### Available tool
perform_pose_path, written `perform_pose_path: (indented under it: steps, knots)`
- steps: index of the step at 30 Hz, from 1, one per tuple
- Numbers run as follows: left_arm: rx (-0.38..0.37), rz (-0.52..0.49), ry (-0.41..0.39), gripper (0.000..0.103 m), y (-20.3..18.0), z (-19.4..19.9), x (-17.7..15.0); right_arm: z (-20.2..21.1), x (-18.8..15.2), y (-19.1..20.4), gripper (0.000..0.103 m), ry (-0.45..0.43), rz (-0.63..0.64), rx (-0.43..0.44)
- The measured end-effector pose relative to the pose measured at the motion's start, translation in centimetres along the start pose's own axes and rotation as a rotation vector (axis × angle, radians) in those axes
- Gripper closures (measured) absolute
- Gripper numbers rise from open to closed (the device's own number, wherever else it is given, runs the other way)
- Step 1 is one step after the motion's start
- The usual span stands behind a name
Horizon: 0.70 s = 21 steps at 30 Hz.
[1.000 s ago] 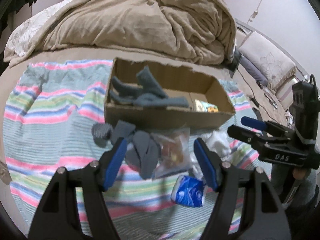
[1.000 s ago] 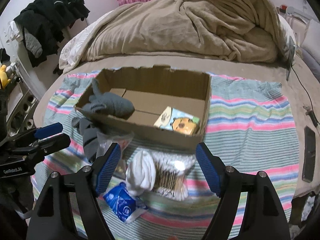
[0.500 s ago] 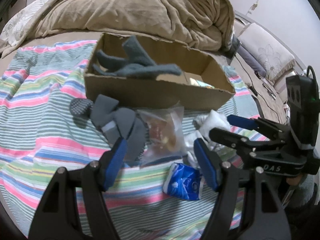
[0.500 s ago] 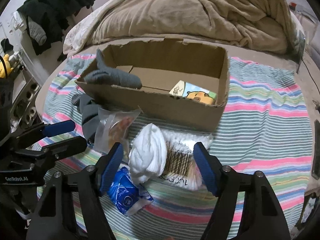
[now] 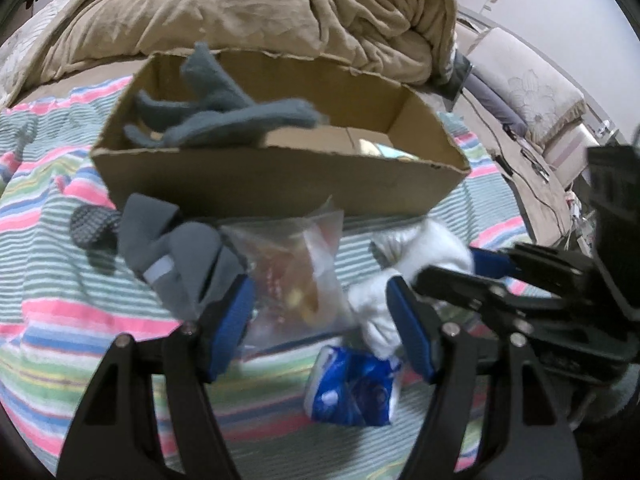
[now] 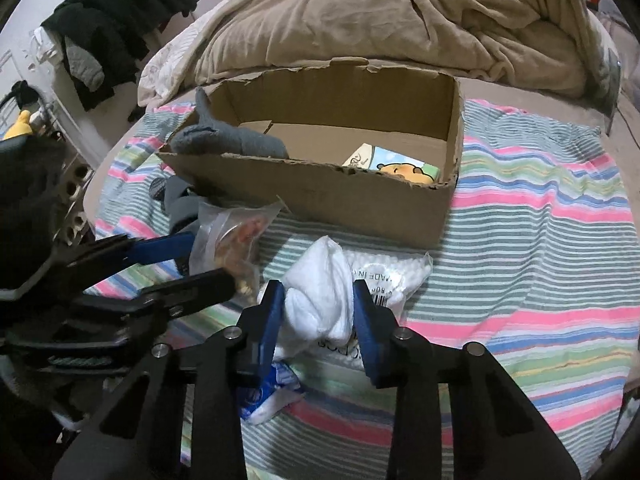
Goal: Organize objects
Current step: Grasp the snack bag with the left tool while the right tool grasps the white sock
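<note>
A cardboard box (image 5: 256, 184) stands on the striped blanket, also in the right wrist view (image 6: 320, 196). It holds a grey glove (image 5: 224, 116) and a picture card (image 6: 404, 166). In front lie grey socks (image 5: 176, 256), a clear snack bag (image 5: 296, 276), a blue packet (image 5: 352, 388) and a white sock bundle (image 6: 320, 296) on a white barcode pack (image 6: 396, 276). My right gripper (image 6: 319, 312) is shut on the white bundle. My left gripper (image 5: 320, 320) is open around the clear bag, which also shows in the right wrist view (image 6: 236, 240).
A beige duvet (image 5: 256, 12) is heaped behind the box. Black clothes (image 6: 120, 32) hang at the far left. A pillow (image 5: 532, 92) and cables lie at the right. The striped blanket (image 6: 540, 264) stretches right of the box.
Both grippers have moved forward and down to the pile. My right gripper has closed on the white sock bundle. My left gripper now straddles the clear bag.
</note>
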<state>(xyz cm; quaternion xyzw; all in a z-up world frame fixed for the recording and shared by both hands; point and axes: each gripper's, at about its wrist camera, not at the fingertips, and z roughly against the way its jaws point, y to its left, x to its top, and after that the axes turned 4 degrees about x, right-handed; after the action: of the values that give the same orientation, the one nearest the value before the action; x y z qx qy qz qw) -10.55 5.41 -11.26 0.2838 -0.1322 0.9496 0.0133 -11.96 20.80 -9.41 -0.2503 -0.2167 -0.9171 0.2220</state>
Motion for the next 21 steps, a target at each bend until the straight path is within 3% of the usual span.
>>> perform_pose_path:
  steps: [4,12,21]
  knots:
    - [0.013,0.002,0.013,0.056,0.0,-1.2,0.2,1.1,0.2,0.0,0.068,-0.019,0.010,0.001]
    - [0.010,-0.017,0.005,0.060,-0.5,-1.2,0.1,2.8,0.4,-0.3,0.068,-0.057,0.008,-0.008]
    - [-0.015,-0.024,-0.060,0.060,-1.1,2.9,0.7,4.9,1.0,0.7,0.068,-0.102,0.021,-0.010]
